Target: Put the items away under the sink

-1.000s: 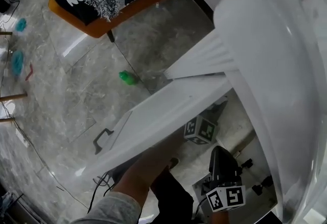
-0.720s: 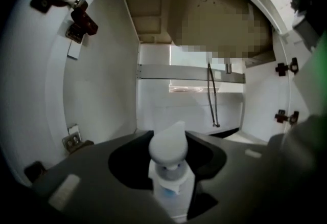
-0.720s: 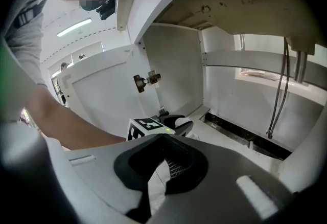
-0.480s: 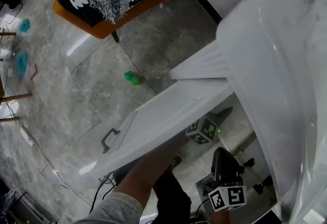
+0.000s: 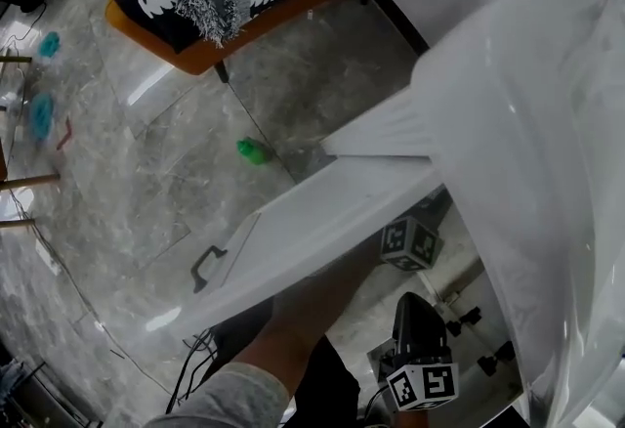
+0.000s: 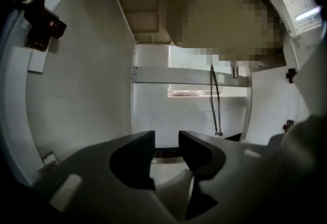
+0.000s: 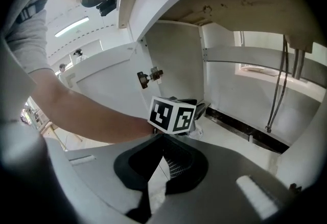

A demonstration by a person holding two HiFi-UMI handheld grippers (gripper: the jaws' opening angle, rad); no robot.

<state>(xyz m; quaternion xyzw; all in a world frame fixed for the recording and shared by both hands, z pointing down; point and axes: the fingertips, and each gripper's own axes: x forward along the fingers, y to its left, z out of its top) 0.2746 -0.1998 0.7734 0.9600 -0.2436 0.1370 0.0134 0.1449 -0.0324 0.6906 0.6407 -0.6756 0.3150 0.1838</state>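
My left gripper [image 6: 166, 138] reaches into the white cabinet under the sink [image 5: 527, 123]. Its jaws have just been closing; a gap still shows between them and nothing is in it. In the right gripper view, its marker cube [image 7: 172, 114] hangs over the cabinet floor [image 7: 230, 146], with a bare forearm [image 7: 87, 110] behind it. My right gripper [image 7: 162, 137] is just outside the opening, pointing down into it, jaws together and empty. A small green item [image 5: 252, 151] lies on the marble floor outside.
The cabinet door [image 5: 322, 221] stands open to the left. Two thin hoses [image 6: 215, 100] hang at the cabinet's rear right, and a dark strip [image 7: 240, 128] runs along the back wall's foot. An orange chair [image 5: 195, 55] and teal bits [image 5: 41, 113] are on the floor.
In the head view the left gripper's cube has shifted right, further under the sink's edge. The right gripper has barely moved.
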